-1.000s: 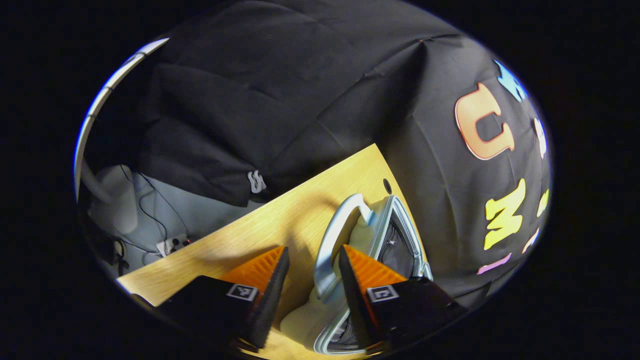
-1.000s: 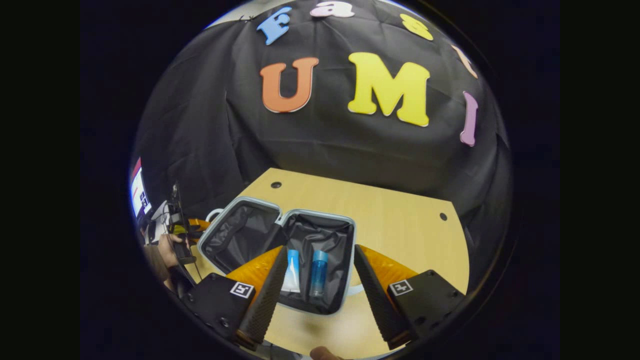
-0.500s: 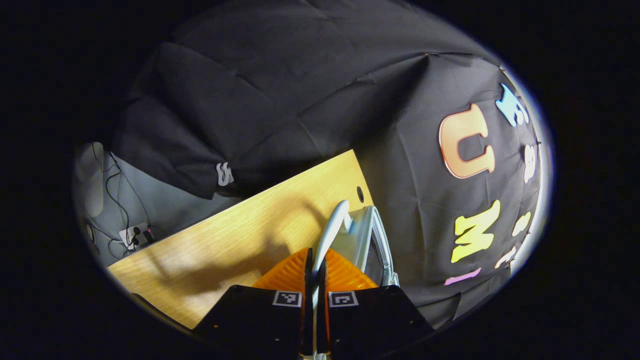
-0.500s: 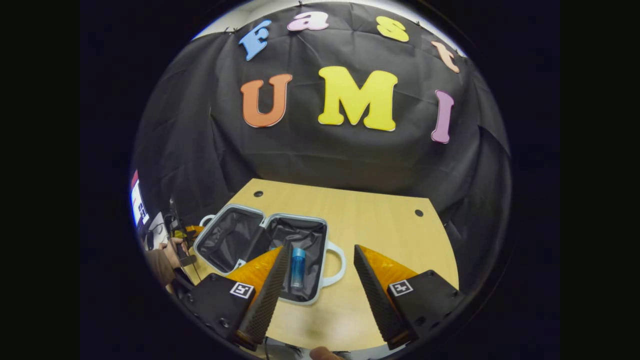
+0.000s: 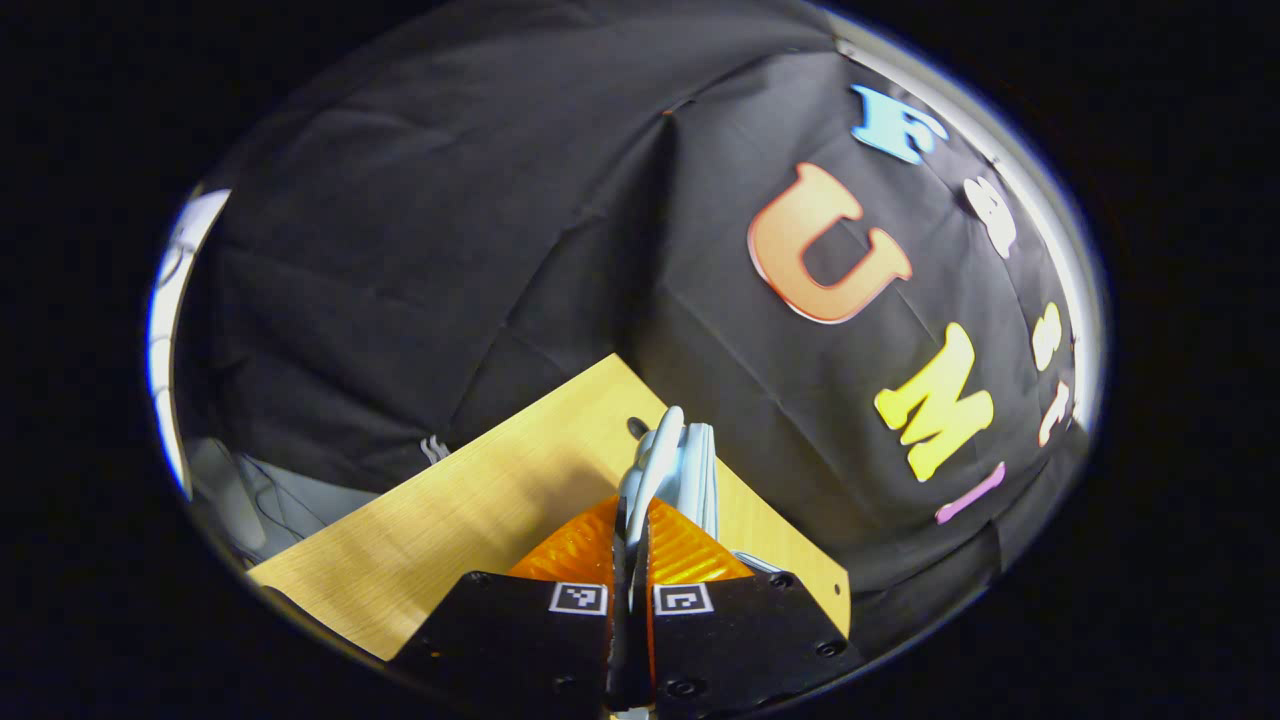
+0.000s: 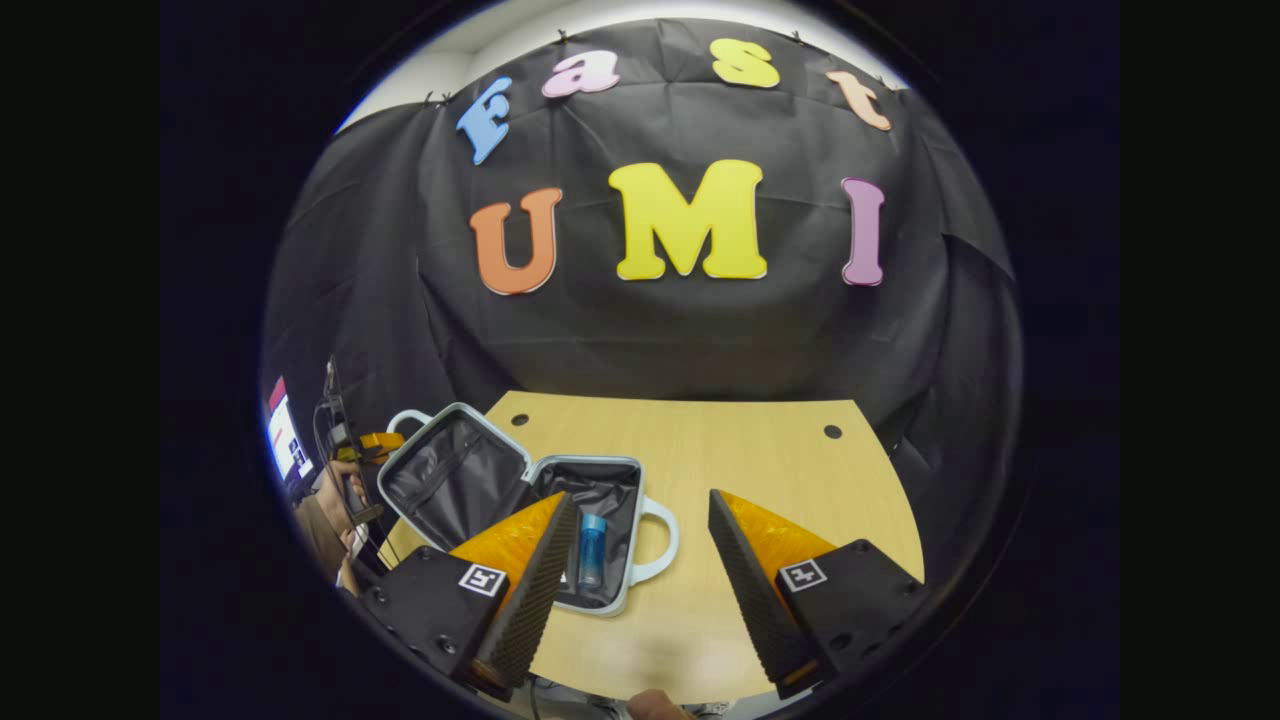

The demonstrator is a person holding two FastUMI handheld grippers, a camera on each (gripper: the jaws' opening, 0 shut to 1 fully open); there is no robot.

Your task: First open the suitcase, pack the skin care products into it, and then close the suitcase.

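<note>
Left gripper view: left gripper [image 5: 632, 530] pinched tight on the lid handle [image 5: 655, 460] of the suitcase [image 5: 690, 470] — lid edge-on, interior hidden. Wooden table [image 5: 480, 520] beneath.

Right gripper view: right gripper [image 6: 640, 590] spread wide, holding nothing, above the table's near edge. Suitcase lies open at the left, lid part-raised; blue bottle [image 6: 592, 548] inside — anything beside it is hidden behind a finger.

One suitcase [image 6: 520, 500] is counted, with two handles, one [image 6: 655, 540] on the near half and one [image 6: 410, 418] on the raised half. One blue bottle [image 6: 592, 548] is seen inside it. One table [image 6: 760, 470] with two holes, two hand-held grippers [image 6: 632, 560] [image 5: 632, 560] and one screen [image 6: 285, 440] are counted.
</note>
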